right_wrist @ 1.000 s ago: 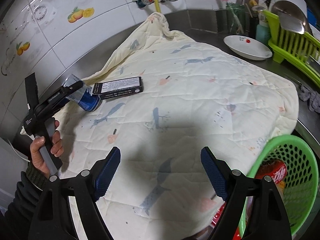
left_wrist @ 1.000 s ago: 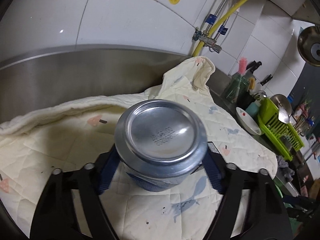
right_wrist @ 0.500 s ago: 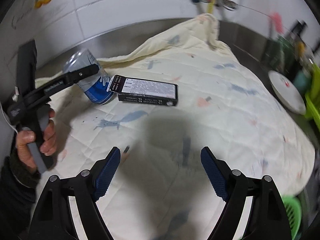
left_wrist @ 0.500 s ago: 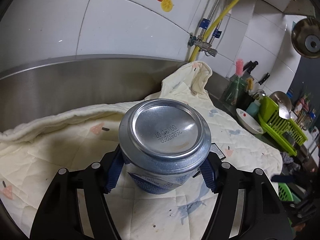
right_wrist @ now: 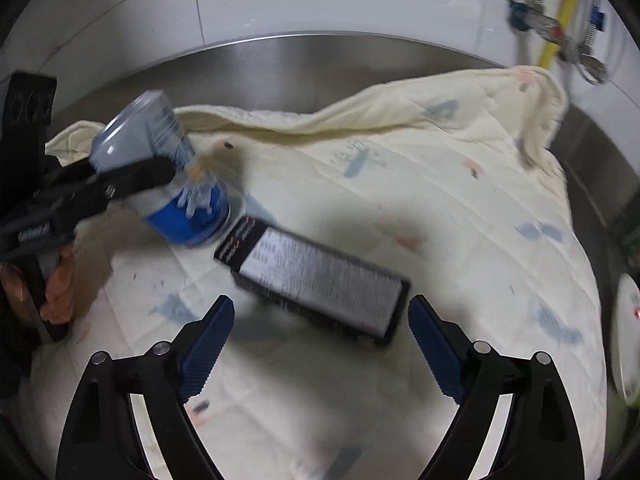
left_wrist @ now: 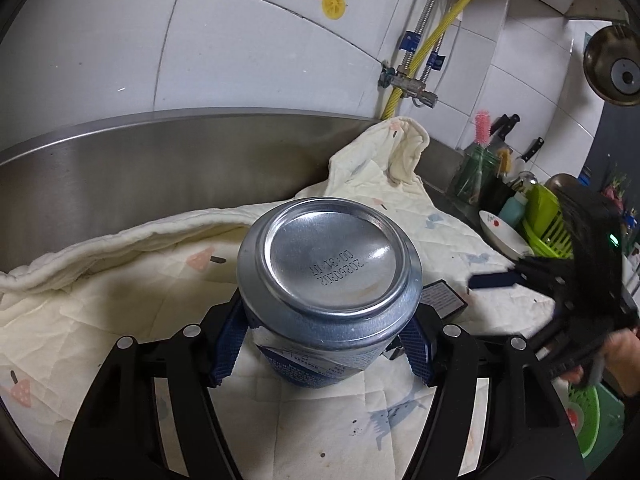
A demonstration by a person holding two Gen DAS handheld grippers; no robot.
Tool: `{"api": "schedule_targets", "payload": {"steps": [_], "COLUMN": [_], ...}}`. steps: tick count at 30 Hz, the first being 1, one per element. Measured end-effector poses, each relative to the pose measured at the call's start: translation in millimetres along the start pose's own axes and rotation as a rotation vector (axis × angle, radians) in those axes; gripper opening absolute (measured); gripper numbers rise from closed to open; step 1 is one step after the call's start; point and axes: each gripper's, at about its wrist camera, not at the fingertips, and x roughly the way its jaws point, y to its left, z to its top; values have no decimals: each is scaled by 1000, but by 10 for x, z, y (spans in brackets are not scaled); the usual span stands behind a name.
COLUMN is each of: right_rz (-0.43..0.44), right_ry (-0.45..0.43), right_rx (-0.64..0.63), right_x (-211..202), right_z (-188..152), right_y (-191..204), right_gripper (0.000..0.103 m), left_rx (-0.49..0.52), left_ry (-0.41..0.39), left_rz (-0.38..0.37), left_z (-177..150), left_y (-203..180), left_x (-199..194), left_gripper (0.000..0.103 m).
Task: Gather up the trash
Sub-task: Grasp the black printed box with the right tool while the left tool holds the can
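A silver and blue drink can is tilted, bottom end toward the camera, with my left gripper shut on its sides. The right wrist view shows the same can lifted at the left, its blue end low over the quilt. A flat black box with a white printed label lies on the cream quilt, next to the can. My right gripper hovers over the box's near edge, its jaws opening, pads clear of it. A blue finger of that gripper shows beside the box.
A green basket with trash sits at the quilt's right end. Further right are a white plate, a green dish rack and a utensil jar. Behind the quilt rise a steel backsplash and a tiled wall with pipes.
My right gripper has swung left across the quilt from the basket end to just over the black box, and now appears in the left wrist view. The left gripper kept the can in place.
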Motion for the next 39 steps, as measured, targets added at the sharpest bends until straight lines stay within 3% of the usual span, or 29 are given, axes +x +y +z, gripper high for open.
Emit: {"api": "schedule_targets", "payload": {"steps": [7, 15, 19, 23, 28, 33, 39], "right_rz": [98, 70, 66, 89, 122, 97, 77], "right_ry": [29, 104, 129, 143, 147, 145, 123], "right_rx": [-93, -187, -175, -145, -110, -86, -24], "right_x": [309, 498, 524, 420, 400, 537, 506], "right_z": [192, 176, 147, 89, 69, 151, 179], "right_y": [-6, 99, 107, 154, 228, 251, 176], "right_gripper": [87, 90, 89, 81, 80, 77, 56], "left_rx": [29, -30, -17, -26, -50, -56, -49], "left_ry": [0, 2, 1, -2, -6, -4, -1], "left_rz": [7, -20, -14, -15, -16, -21, -20], "left_z": [-25, -15, -31, -34, -29, -33, -33], "left_y": [-31, 72, 44, 59, 102, 117, 100], "left_x": [-28, -33, -35, -48, -68, -75, -71], "left_gripper": [66, 66, 66, 66, 66, 66, 66]}}
